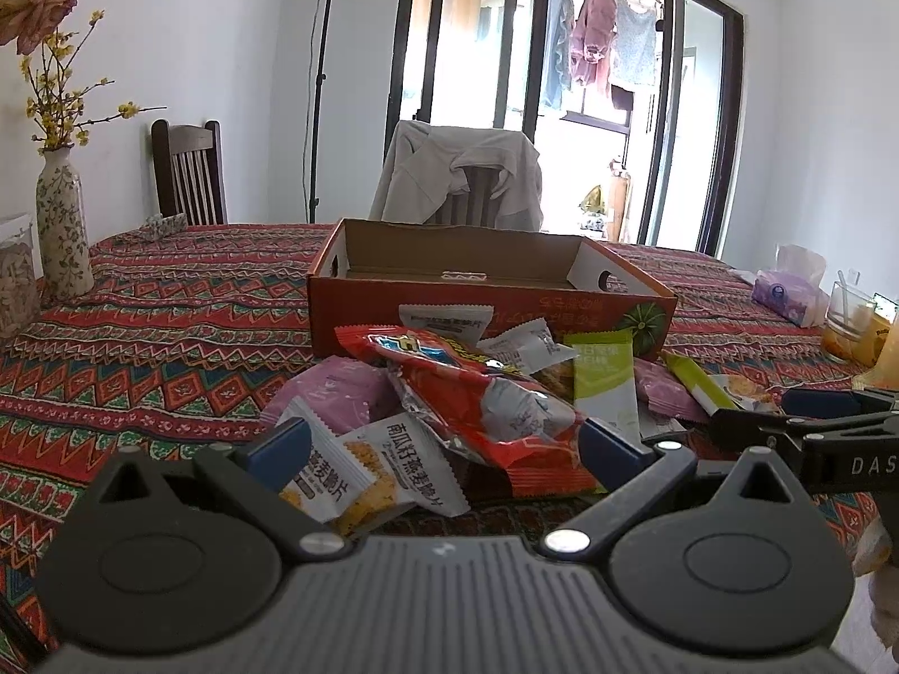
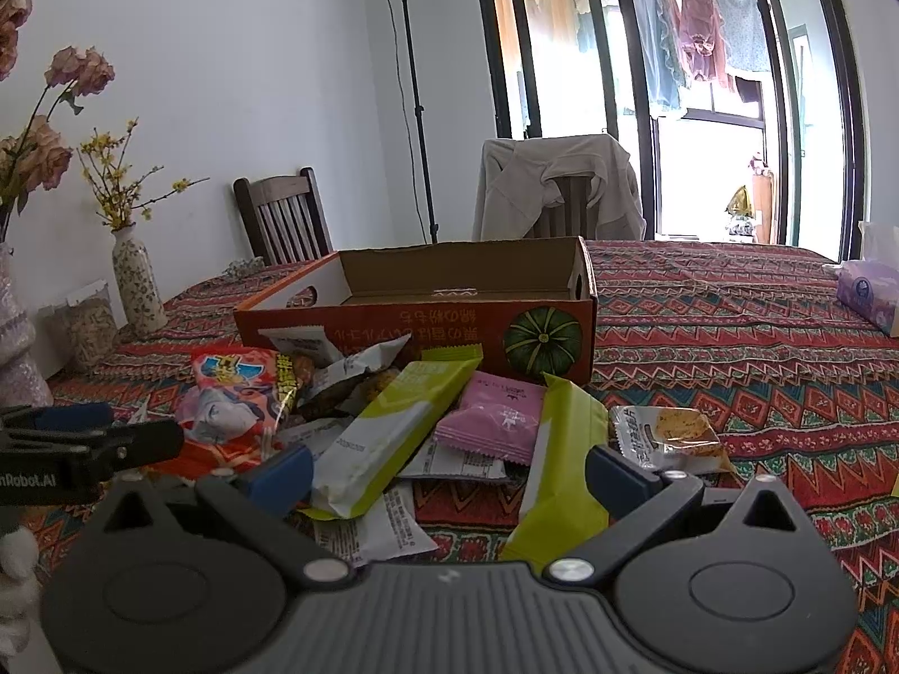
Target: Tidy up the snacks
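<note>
The snack pile (image 1: 477,410) lies on the patterned tablecloth (image 1: 168,348), directly in front of the orange cardboard box (image 1: 489,309). The rearmost packets touch or lean against the box's near wall. The pile includes a red foil bag (image 1: 477,393), white oat-crisp packets (image 1: 359,466), pink packets (image 2: 494,421) and lime-green bars (image 2: 393,432).

Progress: the box interior shows bare cardboard, apart from one small pale item near the inner foot of the near wall that is too indistinct to identify. No snack is visibly placed inside. The task is judged to be at or near its start, with essentially the whole pile left to sort and transfer.

Left gripper (image 1: 449,443): it is held low and level at the near edge of the pile, pointing toward the box. The jaws stand wide apart. The red foil bag and the oat-crisp packets lie between the blue pads (image 1: 281,443), but the pads do not press on them.

Right gripper (image 2: 449,469): it is held low, beside the left gripper, aimed at the right half of the pile. The jaws stand wide, with the green bars lying between them, not clamped. Nothing is lifted by either tool.

Surroundings: a floral vase (image 1: 62,236) stands at the left of the table, a tissue pack (image 1: 786,292) at the right, and chairs behind.
</note>
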Demonstrator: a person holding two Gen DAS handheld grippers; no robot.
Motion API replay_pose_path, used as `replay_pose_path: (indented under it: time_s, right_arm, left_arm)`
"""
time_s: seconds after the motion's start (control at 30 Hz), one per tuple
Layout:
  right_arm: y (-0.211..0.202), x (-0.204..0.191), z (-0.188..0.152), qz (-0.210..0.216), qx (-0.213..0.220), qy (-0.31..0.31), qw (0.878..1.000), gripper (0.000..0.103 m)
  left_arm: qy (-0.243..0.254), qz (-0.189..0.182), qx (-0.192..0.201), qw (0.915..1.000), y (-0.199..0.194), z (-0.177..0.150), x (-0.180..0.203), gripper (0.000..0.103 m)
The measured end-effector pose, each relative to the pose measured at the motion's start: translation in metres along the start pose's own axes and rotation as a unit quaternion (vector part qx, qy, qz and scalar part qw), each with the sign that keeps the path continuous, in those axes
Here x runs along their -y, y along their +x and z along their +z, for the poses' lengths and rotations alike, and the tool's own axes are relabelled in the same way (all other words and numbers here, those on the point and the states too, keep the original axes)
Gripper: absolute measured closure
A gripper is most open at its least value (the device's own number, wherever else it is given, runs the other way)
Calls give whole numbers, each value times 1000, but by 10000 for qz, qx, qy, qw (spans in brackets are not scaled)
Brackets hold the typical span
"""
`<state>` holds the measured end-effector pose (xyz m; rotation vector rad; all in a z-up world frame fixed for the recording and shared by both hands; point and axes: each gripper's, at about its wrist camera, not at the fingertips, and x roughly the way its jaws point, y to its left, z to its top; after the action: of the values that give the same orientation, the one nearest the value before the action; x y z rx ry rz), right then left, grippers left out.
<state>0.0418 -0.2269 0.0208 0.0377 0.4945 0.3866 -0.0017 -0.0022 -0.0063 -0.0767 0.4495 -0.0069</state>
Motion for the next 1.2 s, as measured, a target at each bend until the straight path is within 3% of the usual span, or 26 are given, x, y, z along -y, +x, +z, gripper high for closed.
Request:
replay_pose_path:
  time_s: [1.2]
  right_arm:
    - [-1,-1,0,6,-2,-18,10000,0]
  left_arm:
    - [20,-28,49,10000,-4,0,2,0]
